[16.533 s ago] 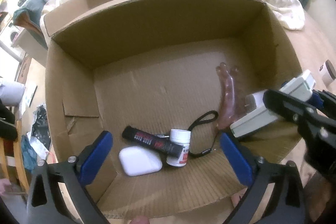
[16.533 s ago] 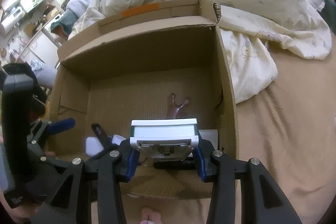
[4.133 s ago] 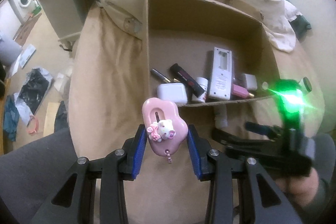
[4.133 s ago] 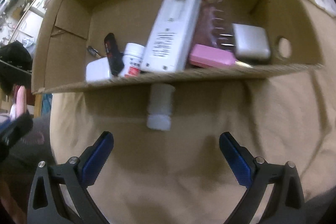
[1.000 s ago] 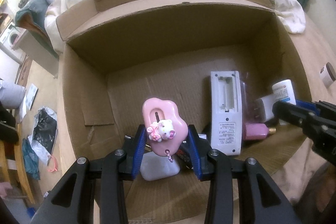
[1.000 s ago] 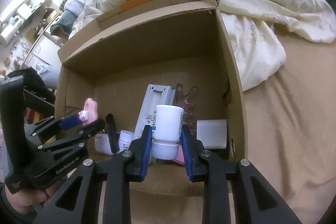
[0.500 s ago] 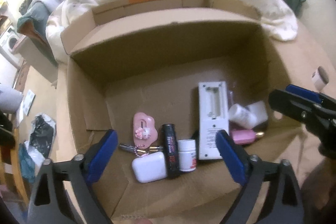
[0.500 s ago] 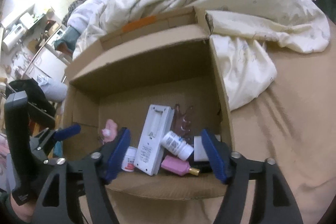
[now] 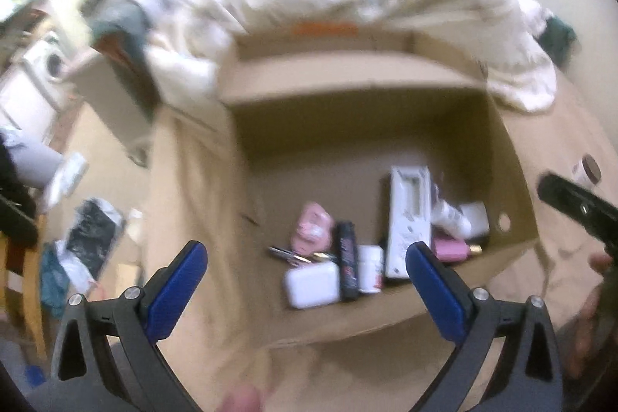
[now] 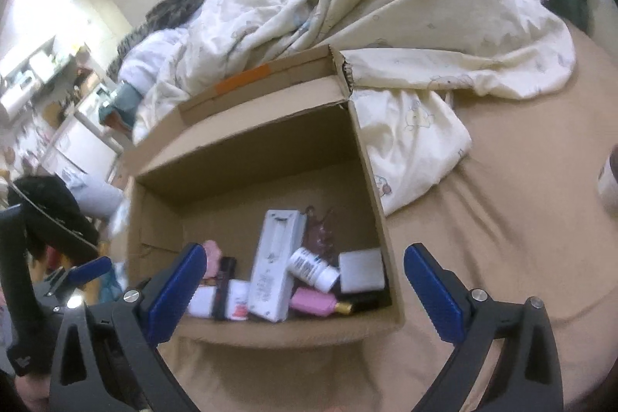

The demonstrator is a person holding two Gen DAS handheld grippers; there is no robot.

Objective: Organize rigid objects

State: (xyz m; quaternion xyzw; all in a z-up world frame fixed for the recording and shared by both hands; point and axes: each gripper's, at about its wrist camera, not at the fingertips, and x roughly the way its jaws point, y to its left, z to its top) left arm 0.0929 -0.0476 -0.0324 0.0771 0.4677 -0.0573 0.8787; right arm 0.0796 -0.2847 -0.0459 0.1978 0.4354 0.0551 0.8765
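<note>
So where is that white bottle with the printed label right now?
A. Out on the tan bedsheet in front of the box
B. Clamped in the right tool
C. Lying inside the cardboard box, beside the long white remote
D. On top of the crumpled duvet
C: the white bottle lies tilted inside the cardboard box, next to the long white remote, while the right tool stands wide open with nothing between its pads.

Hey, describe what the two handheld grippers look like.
Both match: the left gripper and the right gripper have black, angular plastic fingers with triangular cut-outs, silver screw heads at the joints, and flat blue pads on the inner faces. No cables or sleeves show.
</note>
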